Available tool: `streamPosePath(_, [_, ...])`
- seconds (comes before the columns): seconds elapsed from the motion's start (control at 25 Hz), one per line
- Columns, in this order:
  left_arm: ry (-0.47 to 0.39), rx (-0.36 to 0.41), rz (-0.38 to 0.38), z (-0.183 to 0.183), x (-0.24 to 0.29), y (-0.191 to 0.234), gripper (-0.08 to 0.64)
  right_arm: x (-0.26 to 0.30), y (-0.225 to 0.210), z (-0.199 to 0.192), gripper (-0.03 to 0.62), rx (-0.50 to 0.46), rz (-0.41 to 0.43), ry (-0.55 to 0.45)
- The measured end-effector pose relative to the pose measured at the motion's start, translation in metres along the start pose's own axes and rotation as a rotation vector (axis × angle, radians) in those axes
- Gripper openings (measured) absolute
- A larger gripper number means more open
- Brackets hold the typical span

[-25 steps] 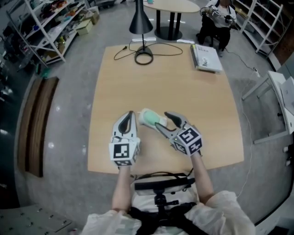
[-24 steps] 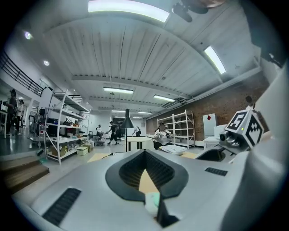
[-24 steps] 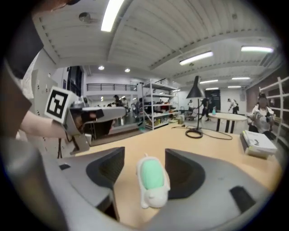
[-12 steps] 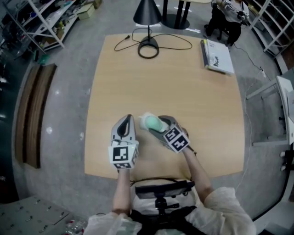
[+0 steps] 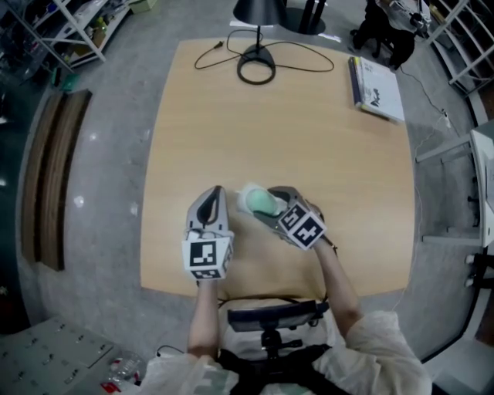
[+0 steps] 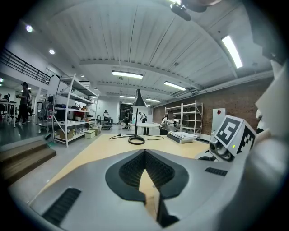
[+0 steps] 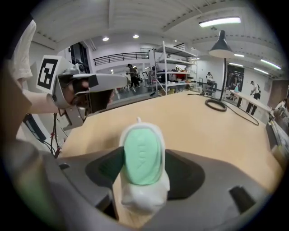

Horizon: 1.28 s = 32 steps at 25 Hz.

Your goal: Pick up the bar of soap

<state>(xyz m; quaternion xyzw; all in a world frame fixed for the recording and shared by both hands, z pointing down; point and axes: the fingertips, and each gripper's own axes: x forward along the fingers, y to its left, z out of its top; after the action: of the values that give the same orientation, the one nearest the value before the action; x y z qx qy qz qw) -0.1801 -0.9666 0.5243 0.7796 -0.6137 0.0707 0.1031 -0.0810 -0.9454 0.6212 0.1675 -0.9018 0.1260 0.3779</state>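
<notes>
Presently the bar of soap (image 7: 142, 154), pale green and oval, sits in a white holder (image 7: 143, 198) on the wooden table (image 5: 309, 139), toward the table's 6 o'clock edge and slightly left of its middle line.

Right gripper (image 7: 145, 173): it points steeply down at the table. Its jaws have just been opening and stand spread wide, one on each flank of the soap, which lies between them. The dark pads sit close against the soap and holder, but no squeeze on either can be confirmed. Its marker cube (image 5: 301, 228) lies at 5 o'clock from the soap in the head view.

Left gripper (image 5: 215, 191): it is at 9 o'clock from the soap, just beside it but apart, and points toward the table's 12 o'clock edge. Its jaws are closed tip to tip with nothing between them; only a sliver of tabletop shows through the slot below the tips. In its own view the right gripper's cube appears at 3 o'clock.

Other items: a lamp base (image 5: 256, 69) with a looped cable (image 5: 309, 52) stands at the table's 12 o'clock edge. A book (image 5: 378, 77) lies at the 1 o'clock corner. Both are well apart from the soap. A seated person (image 5: 394, 19) is beyond the table at 1 o'clock.
</notes>
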Motion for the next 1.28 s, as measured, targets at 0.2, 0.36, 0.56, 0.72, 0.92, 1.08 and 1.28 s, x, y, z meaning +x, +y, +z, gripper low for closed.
streamPosePath(0.2, [0.01, 0.002, -0.009, -0.003, 0.002, 0.001, 0.005, 0.003, 0.005, 0.002, 0.259, -0.014, 0.031, 0.009])
streamPosePath(0.36, [0.017, 0.001, -0.019, -0.006, 0.004, -0.001, 0.005, 0.004, 0.007, 0.003, 0.259, -0.011, 0.042, 0.007])
streamPosePath(0.56, [0.014, 0.006, -0.033, -0.005, 0.007, -0.011, 0.005, 0.004, 0.006, 0.003, 0.259, -0.032, 0.042, 0.002])
streamPosePath(0.72, [0.002, 0.01, -0.019, -0.001, 0.003, -0.011, 0.005, 0.001, 0.0, 0.004, 0.259, -0.012, -0.007, -0.042])
streamPosePath(0.92, [-0.036, 0.002, 0.009, 0.011, -0.013, -0.002, 0.005, -0.026, -0.005, 0.032, 0.261, 0.051, -0.082, -0.178])
streamPosePath(1.08, [-0.076, -0.013, 0.026, 0.024, -0.026, 0.001, 0.005, -0.073, -0.023, 0.057, 0.261, 0.157, -0.189, -0.352])
streamPosePath(1.28, [-0.138, -0.152, 0.021, 0.043, -0.04, 0.004, 0.005, -0.151, -0.049, 0.063, 0.26, 0.362, -0.407, -0.571])
